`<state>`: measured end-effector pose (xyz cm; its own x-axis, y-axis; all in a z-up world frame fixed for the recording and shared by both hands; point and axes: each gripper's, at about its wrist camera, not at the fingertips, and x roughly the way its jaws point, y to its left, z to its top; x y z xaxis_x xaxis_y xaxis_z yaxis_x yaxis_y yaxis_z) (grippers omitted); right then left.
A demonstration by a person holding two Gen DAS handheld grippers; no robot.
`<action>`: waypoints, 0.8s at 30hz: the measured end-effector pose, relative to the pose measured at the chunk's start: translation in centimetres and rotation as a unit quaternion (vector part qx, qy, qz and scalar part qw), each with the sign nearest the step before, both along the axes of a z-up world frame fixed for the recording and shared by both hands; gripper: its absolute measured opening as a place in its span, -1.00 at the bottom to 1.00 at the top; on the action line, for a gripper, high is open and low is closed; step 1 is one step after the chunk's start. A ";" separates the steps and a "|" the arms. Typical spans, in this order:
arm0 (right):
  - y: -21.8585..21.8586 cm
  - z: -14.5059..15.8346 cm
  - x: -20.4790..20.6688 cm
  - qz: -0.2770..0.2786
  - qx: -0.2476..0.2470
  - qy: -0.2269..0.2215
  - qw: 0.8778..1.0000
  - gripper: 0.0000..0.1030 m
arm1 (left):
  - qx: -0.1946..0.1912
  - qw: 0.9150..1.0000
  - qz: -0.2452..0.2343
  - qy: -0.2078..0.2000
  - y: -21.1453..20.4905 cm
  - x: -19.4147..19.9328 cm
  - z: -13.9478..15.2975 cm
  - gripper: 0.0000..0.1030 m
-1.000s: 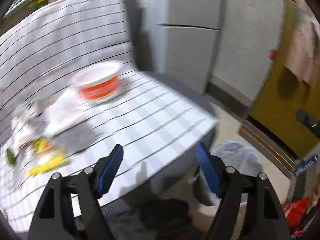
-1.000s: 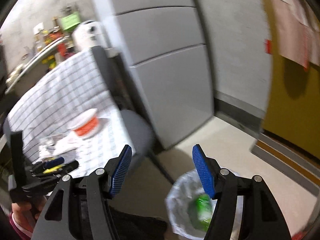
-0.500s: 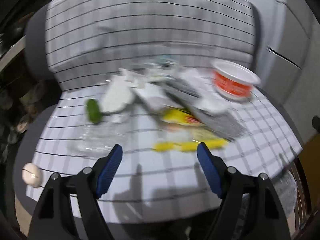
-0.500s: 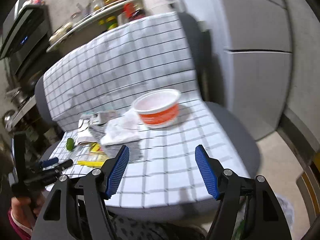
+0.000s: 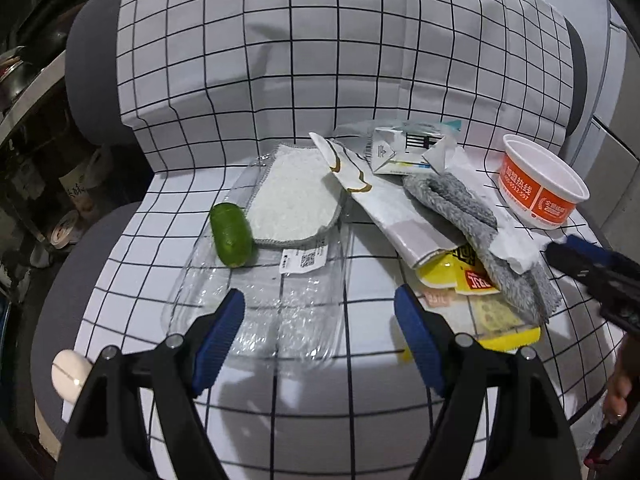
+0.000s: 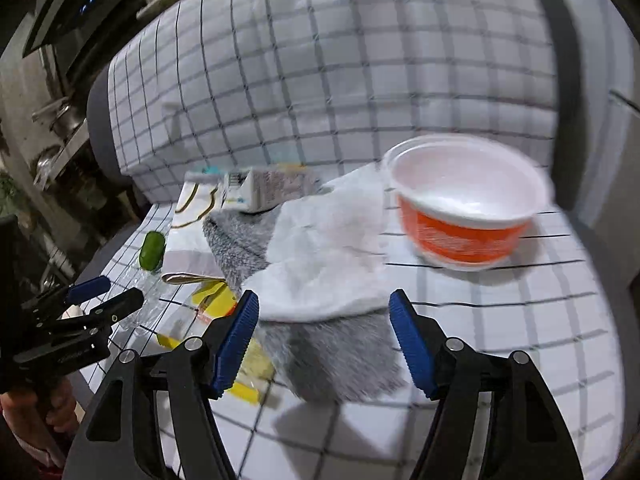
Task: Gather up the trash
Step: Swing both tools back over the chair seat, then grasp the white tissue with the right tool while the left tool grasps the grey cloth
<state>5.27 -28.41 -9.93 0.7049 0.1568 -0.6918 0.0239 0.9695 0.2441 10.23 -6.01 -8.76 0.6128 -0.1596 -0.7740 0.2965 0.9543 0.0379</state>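
A heap of trash is spread on the seat of a chair (image 5: 304, 408) covered by a checked cloth. The left gripper (image 5: 320, 336) is held wide open and empty above a clear plastic wrapper (image 5: 260, 300). Beside the wrapper a green lime (image 5: 231, 234) and a white pad (image 5: 292, 200) are seen. The right gripper (image 6: 323, 338) is likewise spread wide, with nothing held, over a grey cloth (image 6: 332, 352) and a white tissue (image 6: 320, 264). An orange cup (image 6: 466, 204) stands upright to the right, near the tissue. Yellow packets (image 5: 472, 280) are partly covered by the grey cloth.
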 end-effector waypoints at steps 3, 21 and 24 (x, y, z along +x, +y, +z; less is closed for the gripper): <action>0.7 -1.2 1.3 0.022 0.009 0.018 1.000 0.14 | 0.000 1.000 -0.004 0.000 -0.2 0.2 -0.2 0.46; 0.6 0.9 -1.7 0.025 -0.014 0.003 1.000 -0.75 | -0.015 1.000 -0.001 -0.001 0.6 -2.9 1.0 0.46; 0.8 0.7 -2.2 0.023 -0.016 0.002 1.000 -0.68 | -0.013 1.000 -0.001 0.001 0.7 -3.5 1.0 0.46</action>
